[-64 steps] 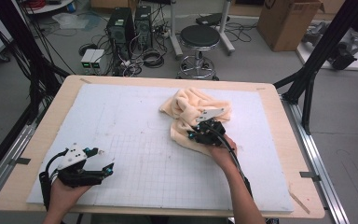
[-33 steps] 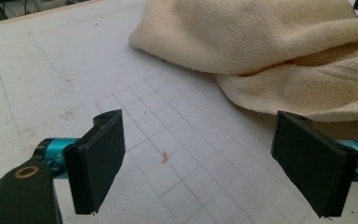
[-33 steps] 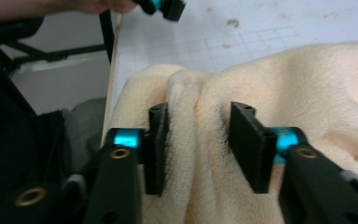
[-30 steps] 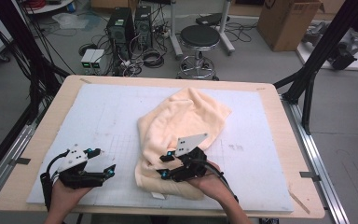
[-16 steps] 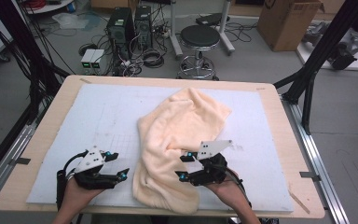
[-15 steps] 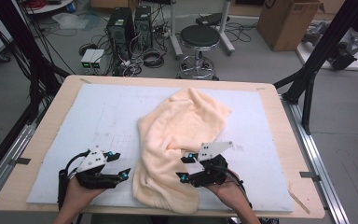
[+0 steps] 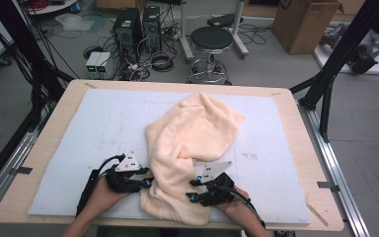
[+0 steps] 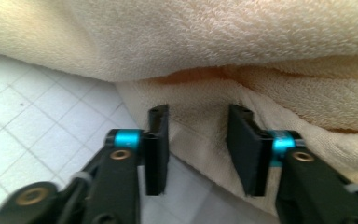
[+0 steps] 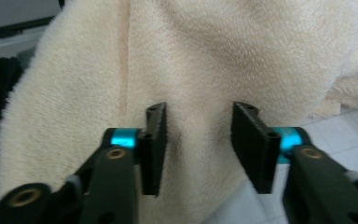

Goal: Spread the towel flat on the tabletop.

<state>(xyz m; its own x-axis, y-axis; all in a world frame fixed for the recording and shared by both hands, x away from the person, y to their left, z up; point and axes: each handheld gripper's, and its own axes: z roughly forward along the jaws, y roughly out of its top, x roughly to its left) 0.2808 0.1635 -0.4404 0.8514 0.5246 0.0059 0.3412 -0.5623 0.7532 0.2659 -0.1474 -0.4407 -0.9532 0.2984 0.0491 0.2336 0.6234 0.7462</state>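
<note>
At the left of the high view the left gripper (image 7: 145, 181) sits low on the white mat (image 7: 79, 133), its tips at the left edge of the cream towel (image 7: 192, 143). In the left gripper view its jaws have just been closing, yet a clear gap remains between them; the towel's hem (image 8: 200, 135) lies in that gap, and the pads do not press on it, so nothing is grasped. The towel lies crumpled in a long heap, running from the far middle of the mat down to its near edge, between the two hands. To the right, the right gripper (image 7: 193, 190) rests against the near right side of the towel. Its jaws have also just been closing, and in the right gripper view they stand apart over the towel's pile (image 9: 200, 93), unclenched, gripping no fold.
</note>
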